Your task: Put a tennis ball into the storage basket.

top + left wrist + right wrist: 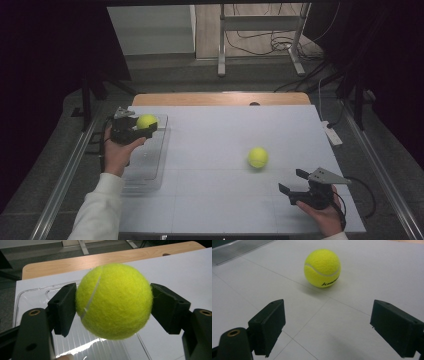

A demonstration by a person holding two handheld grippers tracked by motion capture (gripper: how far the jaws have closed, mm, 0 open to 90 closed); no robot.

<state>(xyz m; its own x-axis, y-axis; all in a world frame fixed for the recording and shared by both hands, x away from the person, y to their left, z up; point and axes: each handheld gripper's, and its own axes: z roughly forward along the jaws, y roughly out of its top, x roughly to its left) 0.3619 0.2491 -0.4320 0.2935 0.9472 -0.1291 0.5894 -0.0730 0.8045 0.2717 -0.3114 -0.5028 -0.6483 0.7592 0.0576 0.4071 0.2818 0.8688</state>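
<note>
Readable text: black lettering on the loose tennis ball, looks like "Kawasaki", last letters curve out of sight. No writing legible on the held tennis ball, only its white seam.

Counts: two yellow tennis balls, two grippers, one clear plastic tray, one white-covered table with a wood strip along the far edge.

Left gripper: clamped on the held tennis ball, both black pads pressed into the felt on opposite sides, ball lifted off the surface. It sits above the far end of the tray, near the table's far left corner. Left hand wraps the gripper body from below, forearm in a white sleeve running up from the near edge, jaws pointing right across the table.

Right gripper: jaws spread wide, nothing between them. Near the table's near right corner, right hand under it, jaws aimed left and away at the loose ball. That ball rests on the table right of center, well apart from the jaws.
</note>
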